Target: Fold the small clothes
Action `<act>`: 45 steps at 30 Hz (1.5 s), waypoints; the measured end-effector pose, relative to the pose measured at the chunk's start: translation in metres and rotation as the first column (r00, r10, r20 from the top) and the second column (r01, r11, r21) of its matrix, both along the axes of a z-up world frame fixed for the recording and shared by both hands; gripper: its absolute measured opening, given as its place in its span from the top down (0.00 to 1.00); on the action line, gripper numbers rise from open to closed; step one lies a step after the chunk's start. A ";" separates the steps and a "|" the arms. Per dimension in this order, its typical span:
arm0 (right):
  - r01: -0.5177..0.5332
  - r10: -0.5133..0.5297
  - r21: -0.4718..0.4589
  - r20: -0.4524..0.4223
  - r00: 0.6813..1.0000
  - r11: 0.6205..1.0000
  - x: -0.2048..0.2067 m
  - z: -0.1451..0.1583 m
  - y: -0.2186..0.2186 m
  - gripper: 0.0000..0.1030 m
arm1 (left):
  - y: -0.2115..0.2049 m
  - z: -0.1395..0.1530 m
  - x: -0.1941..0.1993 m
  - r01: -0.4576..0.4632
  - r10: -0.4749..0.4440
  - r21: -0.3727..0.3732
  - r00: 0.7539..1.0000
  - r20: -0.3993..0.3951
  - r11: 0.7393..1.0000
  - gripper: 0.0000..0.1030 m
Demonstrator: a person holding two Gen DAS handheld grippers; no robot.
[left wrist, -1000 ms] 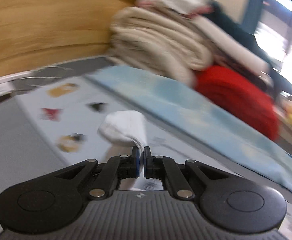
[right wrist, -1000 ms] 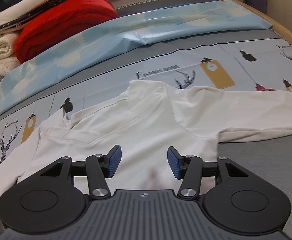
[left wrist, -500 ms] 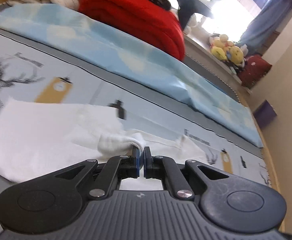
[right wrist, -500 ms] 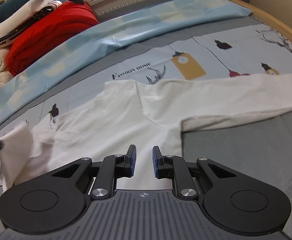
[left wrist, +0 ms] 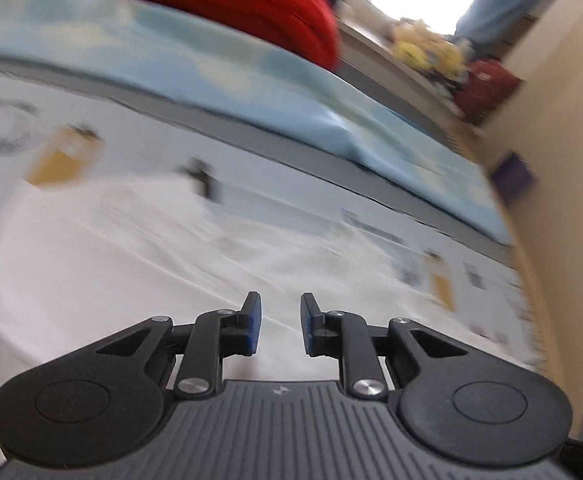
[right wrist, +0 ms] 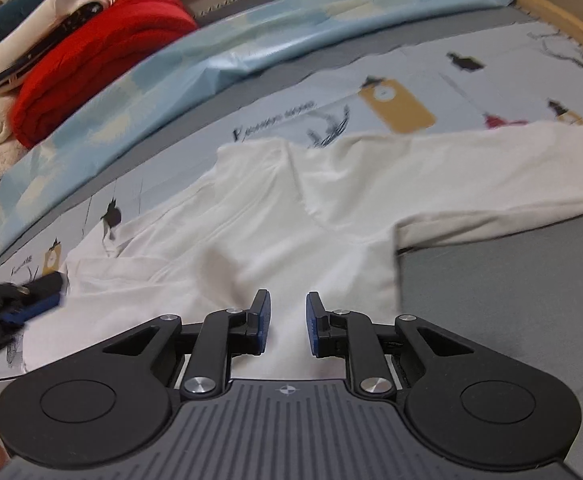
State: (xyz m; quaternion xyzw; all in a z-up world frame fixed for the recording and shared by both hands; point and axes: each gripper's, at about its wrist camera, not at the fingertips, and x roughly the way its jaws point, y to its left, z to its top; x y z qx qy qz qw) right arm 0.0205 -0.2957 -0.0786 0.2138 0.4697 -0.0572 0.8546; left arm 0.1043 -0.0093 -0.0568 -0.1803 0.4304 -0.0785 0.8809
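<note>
Left wrist view, blurred: the left hand-held gripper (left wrist: 276,328) hangs low over the small white long-sleeved cotton top (left wrist: 131,256), its jaws parted a little and nothing between them. The top lies on the patterned pale bed sheet (left wrist: 91,120), with a folded light-blue quilt (left wrist: 251,92) and a red knitted bundle (left wrist: 243,0) at the far side.

Right wrist view: the right hand-held gripper (right wrist: 288,322) sits over the near hem of the top (right wrist: 275,216), jaws likewise partly open and empty. The top lies flat, neck toward the far side and hem near, so its body runs near to far. One sleeve (right wrist: 491,176) stretches out to the right, its long axis left to right; the left sleeve looks folded in over the body, where the other gripper (right wrist: 31,300) shows at the left edge.

The step in hand seems to be the sleeve folds. Next, probably, the right sleeve's end needs pinching and carrying left across the body.
</note>
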 end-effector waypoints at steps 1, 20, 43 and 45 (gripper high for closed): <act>-0.004 0.004 0.017 -0.004 1.000 1.000 0.003 -0.004 0.004 0.77 | 0.009 0.001 0.002 -0.025 0.025 0.038 1.000 0.009 0.999 0.79; -0.115 0.137 -0.123 0.185 0.973 0.986 0.036 -0.015 0.051 0.95 | 0.186 0.019 0.001 -0.348 0.359 0.136 0.931 -0.066 0.928 0.79; 0.015 -0.011 -0.014 0.266 0.964 1.000 0.049 -0.004 -0.047 0.95 | 0.129 -0.046 0.013 -0.103 0.156 0.224 0.960 -0.234 0.969 0.69; -0.013 0.004 0.024 0.335 0.942 1.000 0.046 0.006 -0.049 0.95 | 0.124 -0.057 0.012 -0.007 0.129 0.360 0.939 -0.317 0.933 0.68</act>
